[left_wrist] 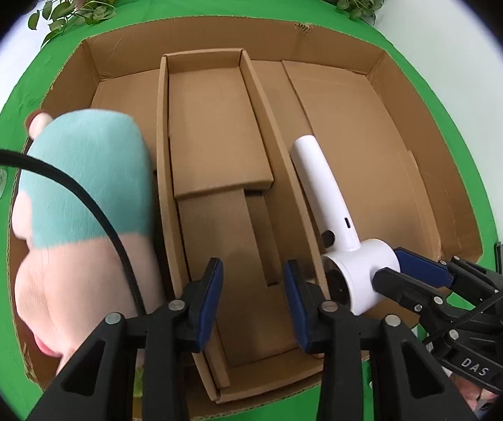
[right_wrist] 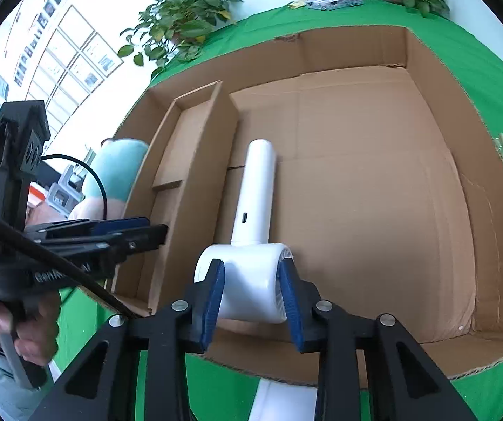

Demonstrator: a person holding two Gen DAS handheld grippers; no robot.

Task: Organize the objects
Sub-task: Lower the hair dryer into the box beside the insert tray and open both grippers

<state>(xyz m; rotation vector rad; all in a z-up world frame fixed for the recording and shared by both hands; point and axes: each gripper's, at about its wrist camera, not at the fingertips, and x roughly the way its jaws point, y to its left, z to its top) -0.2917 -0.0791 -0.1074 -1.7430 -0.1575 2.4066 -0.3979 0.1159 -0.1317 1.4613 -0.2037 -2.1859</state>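
A green-covered tabletop [left_wrist: 118, 28] carries a cardboard box [right_wrist: 356, 45]; potted plants [right_wrist: 181, 24] stand behind. The right tool [right_wrist: 253, 293] clamps the white fan [right_wrist: 251, 273]. The left tool [left_wrist: 253, 301] gapes partway, empty; a plush toy [left_wrist: 86, 182] lies partly cut off.

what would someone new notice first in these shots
The white handheld fan stands out first: it lies in the big cardboard box, beside the narrow inner box, with the right gripper clamped on its round head. Next is the teal and pink plush toy, at the box's left end beyond the inner box. The left gripper hovers over the inner box, holding nothing.
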